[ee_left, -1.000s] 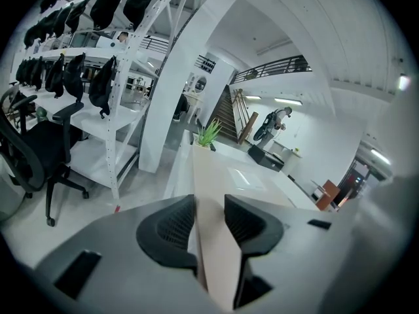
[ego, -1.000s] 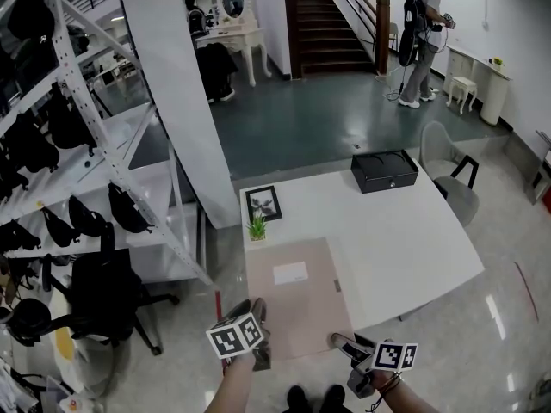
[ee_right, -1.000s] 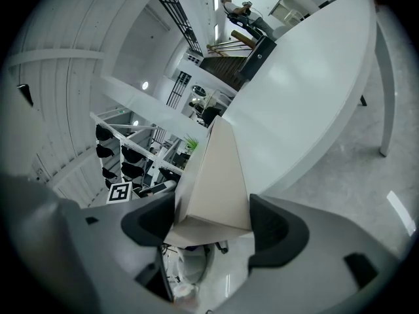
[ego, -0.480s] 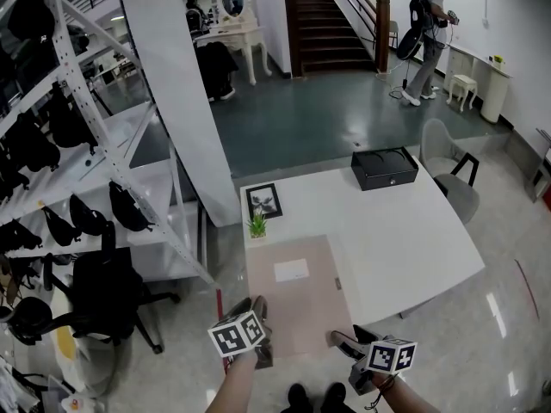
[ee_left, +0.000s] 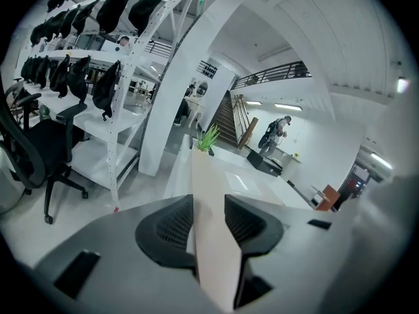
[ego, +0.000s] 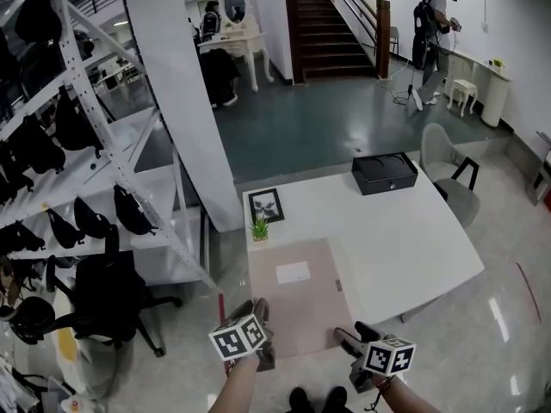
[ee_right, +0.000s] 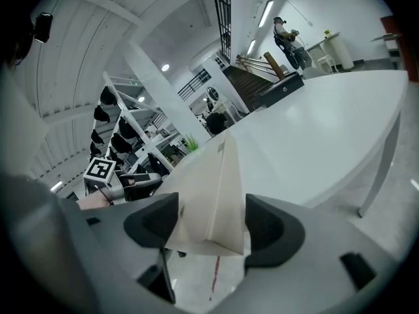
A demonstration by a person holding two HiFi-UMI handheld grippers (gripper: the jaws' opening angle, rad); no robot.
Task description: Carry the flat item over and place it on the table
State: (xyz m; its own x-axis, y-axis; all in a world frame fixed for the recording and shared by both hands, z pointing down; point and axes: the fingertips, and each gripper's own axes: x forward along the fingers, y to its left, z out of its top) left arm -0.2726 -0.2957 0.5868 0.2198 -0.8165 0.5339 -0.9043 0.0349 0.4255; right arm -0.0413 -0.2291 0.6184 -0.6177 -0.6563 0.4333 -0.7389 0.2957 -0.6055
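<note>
The flat item is a beige board-like packet with a white label. It lies on the near left part of the white table, and its near edge hangs over the table's edge. My left gripper is shut on its near left edge; in the left gripper view the flat item runs edge-on between the pads of the left gripper. My right gripper is at the near right corner. Its jaws are closing, and the corner of the flat item sits between the right gripper's pads with gaps beside it.
On the table stand a black box at the far side, and a framed picture and a small plant at the left. A grey chair is at the right. A white rack of black bags, an office chair and a pillar are to the left.
The right gripper has shifted slightly left at the item's near right corner. The item and the left gripper have stayed where they were. The person far back has moved a little.
</note>
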